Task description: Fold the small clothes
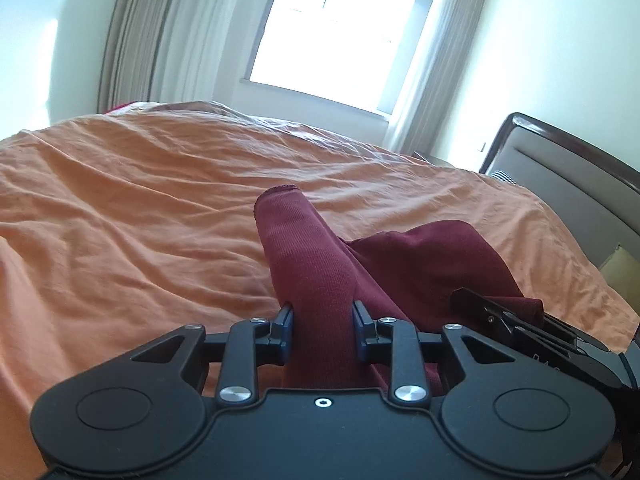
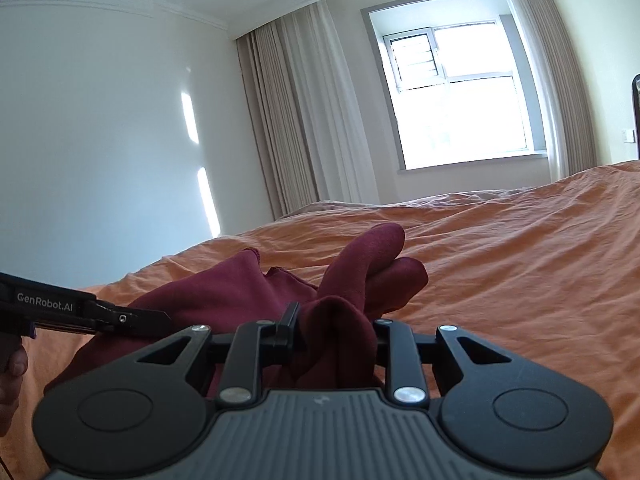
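A dark red small garment (image 1: 320, 264) lies bunched on the orange bed sheet (image 1: 140, 200). My left gripper (image 1: 323, 320) is shut on a ribbed sleeve-like part of it that sticks out forward between the fingers. My right gripper (image 2: 335, 328) is shut on another bunched fold of the same garment (image 2: 360, 264), which rises ahead of the fingers. The right gripper's body also shows at the right edge of the left wrist view (image 1: 520, 324), and the left gripper's body shows at the left of the right wrist view (image 2: 80, 312). Both hold the cloth just above the bed.
The bed has a padded headboard (image 1: 568, 184) at the right. A window (image 2: 460, 92) with beige curtains (image 2: 304, 120) stands beyond the bed. A white wall (image 2: 100, 140) is at the left. Wrinkled sheet spreads wide on all sides.
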The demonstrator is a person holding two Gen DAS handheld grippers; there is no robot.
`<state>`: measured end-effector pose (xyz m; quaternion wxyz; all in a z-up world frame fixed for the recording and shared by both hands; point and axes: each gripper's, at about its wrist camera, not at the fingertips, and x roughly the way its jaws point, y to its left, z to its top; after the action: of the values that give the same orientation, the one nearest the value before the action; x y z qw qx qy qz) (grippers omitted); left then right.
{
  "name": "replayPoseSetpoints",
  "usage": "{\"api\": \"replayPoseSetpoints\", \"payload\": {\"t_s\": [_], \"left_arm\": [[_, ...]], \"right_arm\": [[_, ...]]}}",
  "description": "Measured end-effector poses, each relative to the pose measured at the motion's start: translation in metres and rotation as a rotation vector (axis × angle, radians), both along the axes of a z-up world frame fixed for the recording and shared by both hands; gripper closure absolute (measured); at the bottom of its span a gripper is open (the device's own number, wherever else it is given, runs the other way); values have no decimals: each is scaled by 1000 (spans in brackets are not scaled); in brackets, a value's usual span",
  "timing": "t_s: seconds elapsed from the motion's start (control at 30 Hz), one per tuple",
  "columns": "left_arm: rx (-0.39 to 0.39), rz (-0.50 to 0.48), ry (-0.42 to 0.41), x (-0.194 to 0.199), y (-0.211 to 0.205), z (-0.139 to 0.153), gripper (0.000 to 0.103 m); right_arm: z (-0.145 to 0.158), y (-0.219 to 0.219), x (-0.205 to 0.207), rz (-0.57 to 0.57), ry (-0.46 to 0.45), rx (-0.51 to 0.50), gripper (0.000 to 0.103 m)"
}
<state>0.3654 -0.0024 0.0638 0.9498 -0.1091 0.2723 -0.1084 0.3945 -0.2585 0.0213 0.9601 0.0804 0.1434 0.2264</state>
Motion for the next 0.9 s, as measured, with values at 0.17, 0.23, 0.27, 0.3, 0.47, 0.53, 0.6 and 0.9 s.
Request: {"api": "replayPoseSetpoints", "payload": {"t_s": [0.17, 0.23, 0.27, 0.3, 0.47, 0.53, 0.6, 0.9], "left_arm": [[-11, 69, 22, 0, 36, -4, 72], [-22, 82, 51, 0, 47, -14, 72], [-30, 84, 66, 1, 50, -19, 72], [-40, 86, 79, 1, 54, -25, 71], [-73, 107, 91, -5, 63, -44, 67], [-77, 107, 91, -4, 64, -46, 66], [-77, 109, 95, -5, 64, -45, 64], [-64, 145, 72, -23, 64, -30, 28]], "right_arm": [[-15, 26, 15, 35, 61, -10, 75], [-24, 28, 16, 21, 82, -28, 74], [-28, 28, 15, 12, 92, -34, 73], [-31, 27, 15, 4, 101, -36, 72], [-35, 18, 14, -16, 130, -32, 64], [-34, 18, 10, -20, 128, -39, 60], [-33, 18, 10, -23, 127, -46, 56], [-19, 16, -18, -76, 88, -71, 18]]}}
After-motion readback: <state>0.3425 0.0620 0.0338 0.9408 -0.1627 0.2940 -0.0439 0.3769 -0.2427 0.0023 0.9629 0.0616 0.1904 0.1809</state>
